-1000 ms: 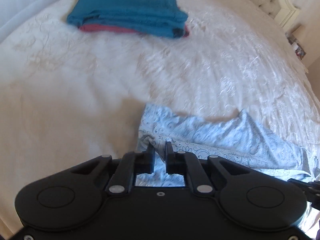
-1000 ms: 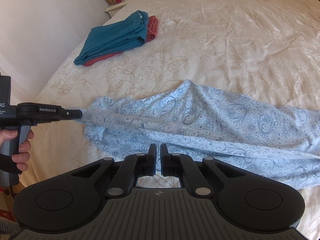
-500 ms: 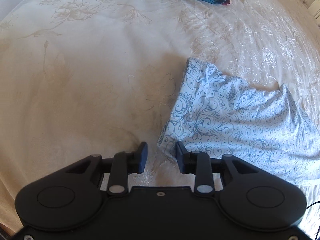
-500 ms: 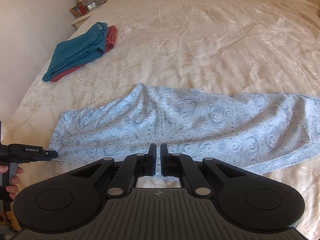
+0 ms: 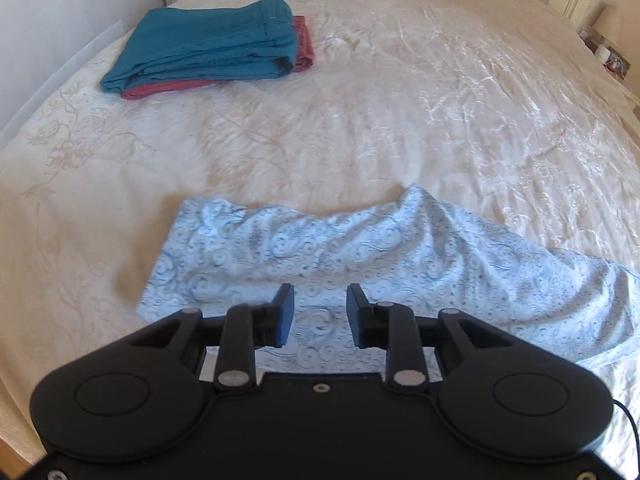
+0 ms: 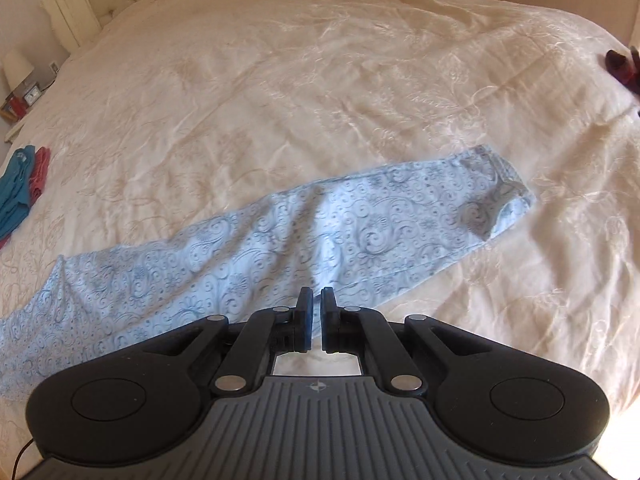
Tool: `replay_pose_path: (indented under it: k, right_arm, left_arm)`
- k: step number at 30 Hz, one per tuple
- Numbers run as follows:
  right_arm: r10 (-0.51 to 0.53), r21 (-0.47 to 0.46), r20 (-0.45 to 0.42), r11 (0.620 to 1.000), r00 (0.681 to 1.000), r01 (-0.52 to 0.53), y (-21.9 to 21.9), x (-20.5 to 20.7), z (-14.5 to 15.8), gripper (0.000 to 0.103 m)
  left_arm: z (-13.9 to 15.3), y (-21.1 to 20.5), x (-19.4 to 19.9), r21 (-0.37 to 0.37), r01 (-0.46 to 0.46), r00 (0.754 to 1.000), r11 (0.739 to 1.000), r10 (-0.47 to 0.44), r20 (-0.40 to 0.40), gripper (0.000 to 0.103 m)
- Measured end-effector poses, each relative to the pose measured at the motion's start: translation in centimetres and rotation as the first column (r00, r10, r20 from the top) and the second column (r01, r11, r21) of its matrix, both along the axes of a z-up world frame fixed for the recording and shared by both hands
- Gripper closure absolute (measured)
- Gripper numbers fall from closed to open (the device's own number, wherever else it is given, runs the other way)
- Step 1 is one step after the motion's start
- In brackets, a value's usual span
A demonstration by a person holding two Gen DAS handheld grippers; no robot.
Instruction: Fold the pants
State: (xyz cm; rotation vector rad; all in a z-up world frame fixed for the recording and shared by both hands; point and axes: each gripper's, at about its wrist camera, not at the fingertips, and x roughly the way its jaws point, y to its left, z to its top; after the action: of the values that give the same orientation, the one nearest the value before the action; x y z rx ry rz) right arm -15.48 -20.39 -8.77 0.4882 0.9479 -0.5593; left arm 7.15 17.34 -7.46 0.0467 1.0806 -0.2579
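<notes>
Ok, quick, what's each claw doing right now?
Left claw: open, holding nothing; its jaws just closed slightly above the blue patterned pants.
Right claw: shut, holding nothing.

Thin printed cloth pants point(image 5: 360, 248), glossy embroidered satin bedspread point(image 5: 400, 100)

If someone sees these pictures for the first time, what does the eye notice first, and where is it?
First comes the light blue patterned pants, laid out long across the cream bedspread, just beyond the grippers. Next is the folded teal garment lying on a red one near the bed's far left edge. The left gripper hangs open above the pants, holding nothing.
</notes>
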Motion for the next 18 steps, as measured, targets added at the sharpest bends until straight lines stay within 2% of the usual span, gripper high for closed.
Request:
replay_pose_path:
  k: [4, 9, 12, 18]
  right_arm:
    - [-0.047, -0.005, -0.019, 0.999, 0.999, 0.046, -4.5, -1.0, -0.8, 0.099]
    - [-0.157, -0.006, -0.070, 0.988, 0.985, 0.157, -10.5, -2.0, -2.2, 0.099]
    - [-0.183, 0.028, -0.067, 0.982, 0.981, 0.185, -13.2, -2.4, -3.3, 0.099]
    - [-0.133, 0.080, -0.064, 0.987, 0.989, 0.138, -15.8, -2.1, -4.5, 0.098]
  left_arm:
    - [-0.8, -5.4, -1.4, -0.062, 0.073, 0.995, 0.995, -0.077, -0.058, 0.066]
    - [-2.3, -12.2, -3.3, -0.079, 0.184, 0.975, 0.980, -0.193, -0.111, 0.062]
    - [-3.6, -15.3, -4.3, -0.055, 0.225, 0.962, 0.973, -0.231, -0.144, 0.059]
    - [-6.9, -18.4, -5.6, 0.022, 0.235, 0.945, 0.972, -0.223, -0.241, 0.059]
